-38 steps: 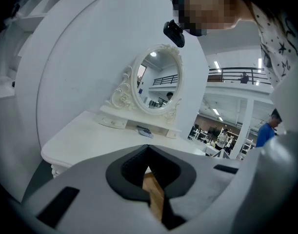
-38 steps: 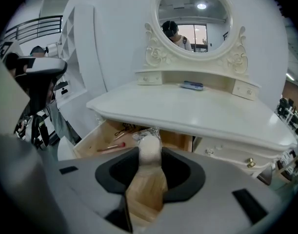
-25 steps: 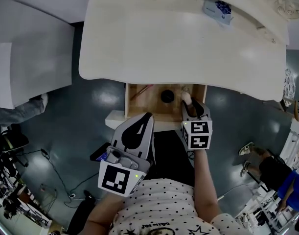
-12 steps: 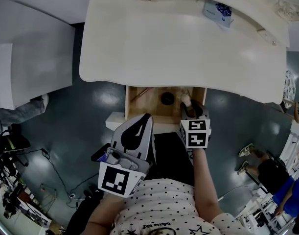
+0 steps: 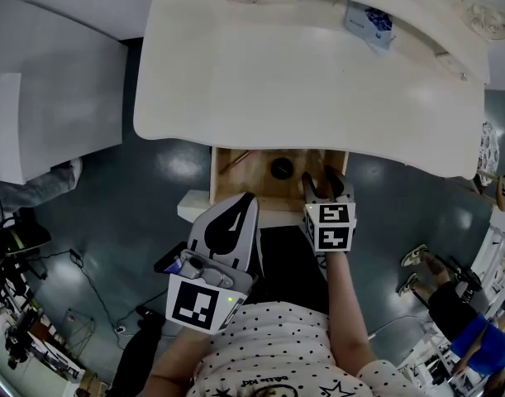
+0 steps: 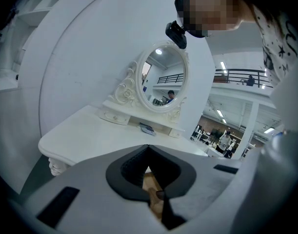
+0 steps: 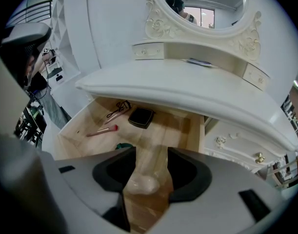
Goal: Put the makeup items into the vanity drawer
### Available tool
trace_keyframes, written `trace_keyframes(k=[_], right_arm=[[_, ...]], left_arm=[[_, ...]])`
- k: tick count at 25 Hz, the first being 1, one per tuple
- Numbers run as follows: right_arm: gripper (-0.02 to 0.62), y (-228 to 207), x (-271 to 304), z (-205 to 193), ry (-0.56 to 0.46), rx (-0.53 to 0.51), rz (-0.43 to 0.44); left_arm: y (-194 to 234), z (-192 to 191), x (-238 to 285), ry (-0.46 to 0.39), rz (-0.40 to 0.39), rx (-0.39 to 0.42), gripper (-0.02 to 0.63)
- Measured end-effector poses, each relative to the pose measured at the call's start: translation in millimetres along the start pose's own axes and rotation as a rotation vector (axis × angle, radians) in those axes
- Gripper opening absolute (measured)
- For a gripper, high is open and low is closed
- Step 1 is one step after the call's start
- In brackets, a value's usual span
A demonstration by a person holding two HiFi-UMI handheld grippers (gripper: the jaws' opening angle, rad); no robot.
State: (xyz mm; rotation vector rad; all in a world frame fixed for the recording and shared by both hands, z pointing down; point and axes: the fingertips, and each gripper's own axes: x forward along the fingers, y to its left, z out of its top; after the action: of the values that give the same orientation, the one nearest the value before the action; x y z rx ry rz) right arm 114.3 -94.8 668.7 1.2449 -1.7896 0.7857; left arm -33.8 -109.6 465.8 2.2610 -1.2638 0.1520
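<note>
The vanity drawer (image 5: 235,180) stands pulled out under the white tabletop. In the right gripper view its wooden floor (image 7: 188,126) holds a black compact (image 7: 141,117), a pink-tipped brush (image 7: 102,130), an eyelash curler (image 7: 117,109) and a green item (image 7: 123,145). My right gripper (image 5: 326,182) hangs over the drawer's right part, its jaws opening. A pale makeup sponge (image 7: 141,184) shows blurred between them, and the pads stand clear of it. My left gripper (image 5: 250,197) is held back near my body, shut and empty.
The white vanity top (image 5: 302,81) overhangs the back of the drawer and carries a small blue-patterned packet (image 5: 368,19). An oval mirror (image 7: 207,4) rises behind it. Small knobbed drawers (image 7: 236,145) sit right of the open one. White furniture (image 5: 54,98) stands to the left.
The right gripper's jaws have spread. The pale sponge seen at its tips in the head view no longer shows there. The left gripper has stayed put.
</note>
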Motion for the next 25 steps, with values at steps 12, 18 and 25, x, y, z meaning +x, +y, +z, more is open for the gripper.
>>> trace_keyframes(k=[12, 18, 25], right_arm=[[0.06, -9.5, -4.1, 9.9, -0.042, -0.005, -0.031], [0.009, -10.1, -9.4, 19.7, -0.072, -0.014, -0.041], [0.008, -6.1, -32.8, 41.3, -0.149, -0.027, -0.015]], left_arm=[[-0.1, 2.4, -0.3, -0.009, 0.01, 0.008, 0.002], [-0.7, 4.1, -3.2, -0.017, 0.016, 0.008, 0.002], [-0.3, 16.8, -8.0, -0.057, 0.031, 0.019, 0.002]])
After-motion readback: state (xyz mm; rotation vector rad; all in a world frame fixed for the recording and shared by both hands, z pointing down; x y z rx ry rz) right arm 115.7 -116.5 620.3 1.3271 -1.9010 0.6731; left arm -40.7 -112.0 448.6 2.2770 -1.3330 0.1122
